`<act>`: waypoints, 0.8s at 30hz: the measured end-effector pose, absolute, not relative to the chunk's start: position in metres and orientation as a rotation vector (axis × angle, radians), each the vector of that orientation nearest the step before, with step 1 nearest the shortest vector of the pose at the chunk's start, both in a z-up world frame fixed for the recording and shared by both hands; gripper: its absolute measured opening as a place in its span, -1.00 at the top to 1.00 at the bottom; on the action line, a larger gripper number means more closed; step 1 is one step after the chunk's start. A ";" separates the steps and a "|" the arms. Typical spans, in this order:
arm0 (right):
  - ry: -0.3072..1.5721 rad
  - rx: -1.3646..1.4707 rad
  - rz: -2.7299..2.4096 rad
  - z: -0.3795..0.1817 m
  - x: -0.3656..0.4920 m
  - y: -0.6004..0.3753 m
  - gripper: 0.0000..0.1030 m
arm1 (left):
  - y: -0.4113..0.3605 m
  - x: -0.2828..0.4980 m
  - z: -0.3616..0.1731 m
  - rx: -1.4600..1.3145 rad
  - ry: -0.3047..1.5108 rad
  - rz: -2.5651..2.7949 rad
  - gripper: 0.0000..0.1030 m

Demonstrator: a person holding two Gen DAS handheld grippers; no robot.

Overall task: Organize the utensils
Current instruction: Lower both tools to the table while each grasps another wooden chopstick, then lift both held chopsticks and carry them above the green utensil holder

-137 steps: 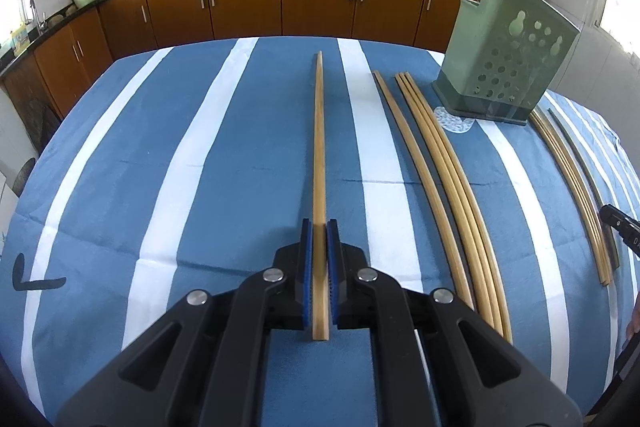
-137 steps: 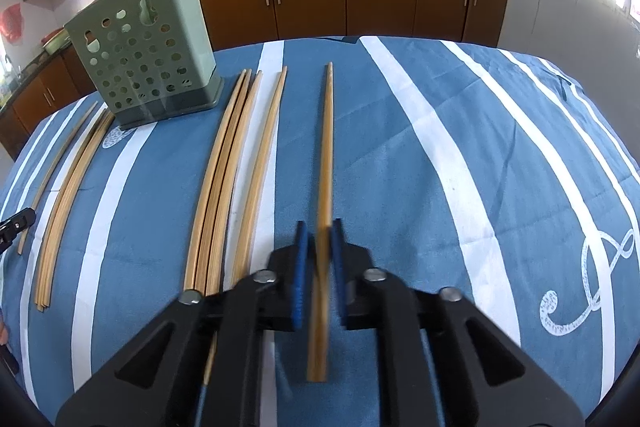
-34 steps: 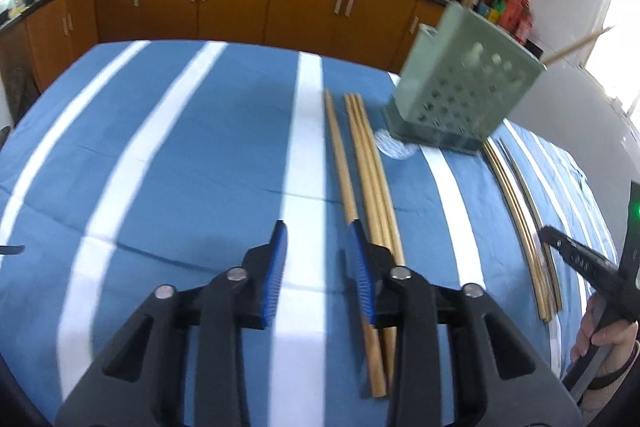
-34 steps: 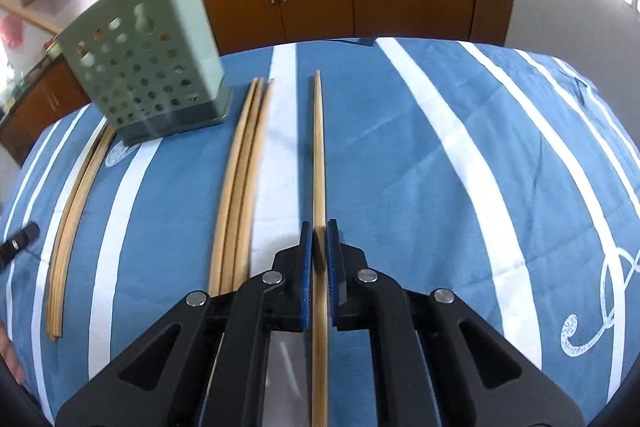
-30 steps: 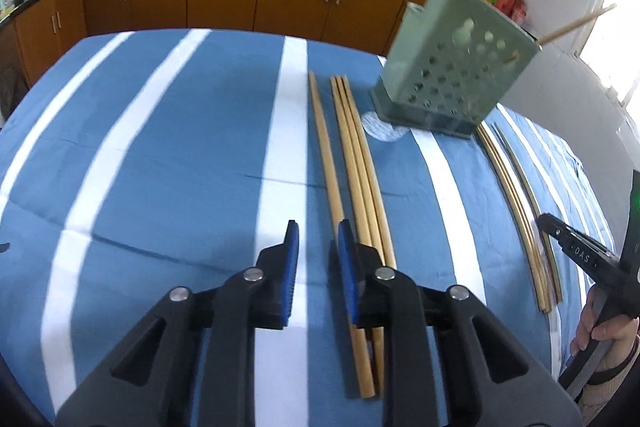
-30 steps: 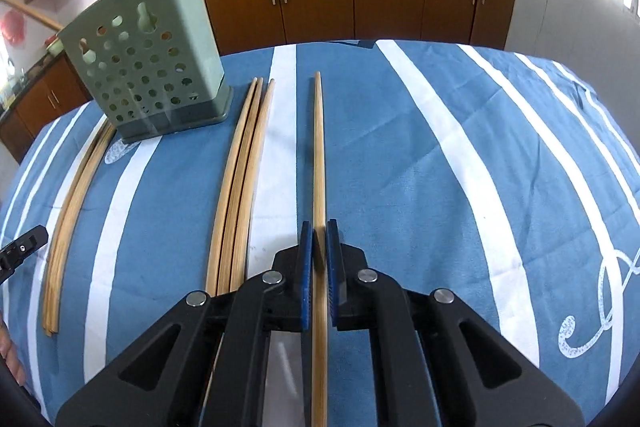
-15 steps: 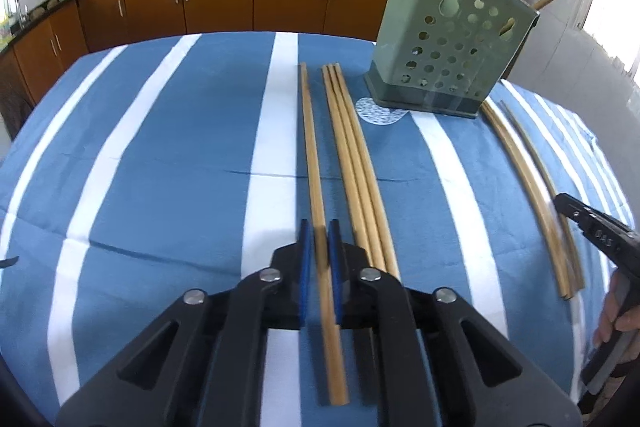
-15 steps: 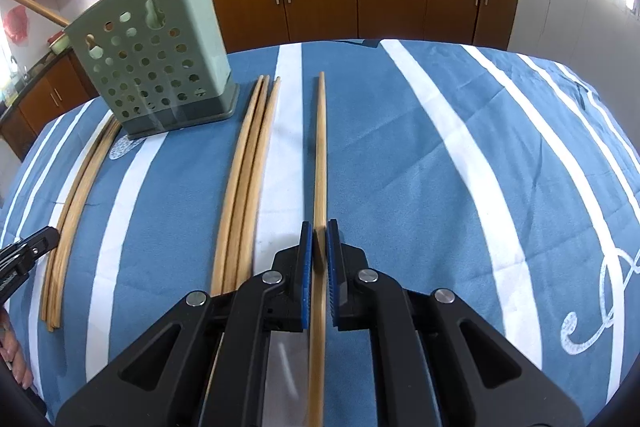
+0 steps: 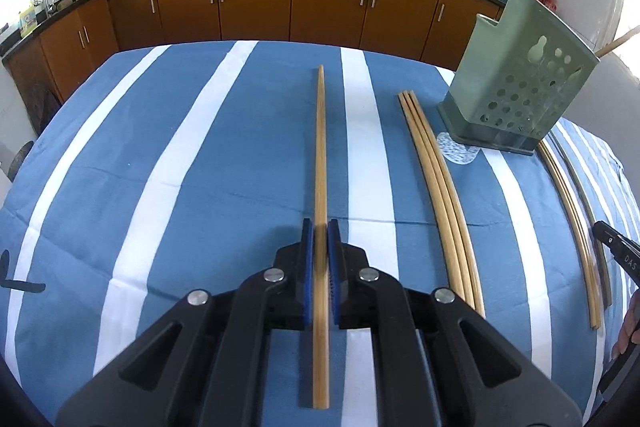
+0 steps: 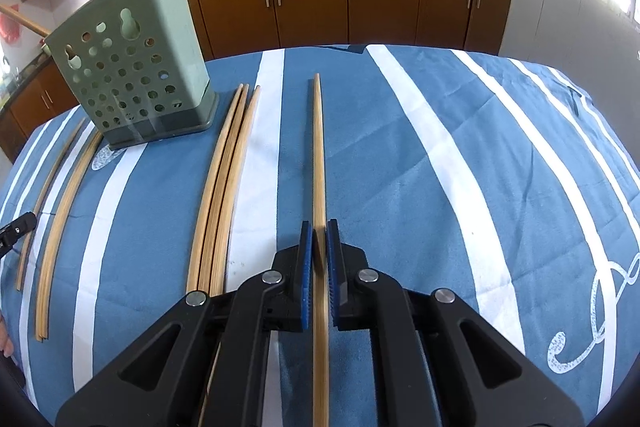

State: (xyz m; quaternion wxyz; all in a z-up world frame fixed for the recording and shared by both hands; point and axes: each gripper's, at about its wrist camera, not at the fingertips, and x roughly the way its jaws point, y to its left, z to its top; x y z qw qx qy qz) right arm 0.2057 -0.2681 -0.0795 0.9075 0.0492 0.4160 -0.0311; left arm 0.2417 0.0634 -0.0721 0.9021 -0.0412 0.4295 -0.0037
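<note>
Both my grippers now lift fresh chopsticks: left gripper [image 9: 320,243] clamps one chopstick [image 9: 320,147], right gripper [image 10: 316,243] another [image 10: 318,155]. Two stand in the green holder [image 9: 520,83] at two o'clock; several remain on the cloth.

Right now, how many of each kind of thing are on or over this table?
chopsticks: 10 (2 gripped, 6 lying loose, 2 stowed)
green holder: 1
grippers: 2, left gripper and right gripper
Total: 13
</note>
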 end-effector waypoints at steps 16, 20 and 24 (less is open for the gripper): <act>0.859 0.094 -0.067 -0.079 0.205 -0.267 0.83 | 0.065 0.241 -0.073 -0.106 0.887 -0.014 0.82; 0.859 0.097 -0.065 -0.079 0.205 -0.267 0.83 | 0.066 0.241 -0.073 -0.104 0.887 -0.013 0.82; 0.859 0.101 -0.064 -0.079 0.206 -0.267 0.83 | 0.066 0.242 -0.073 -0.104 0.887 -0.013 0.82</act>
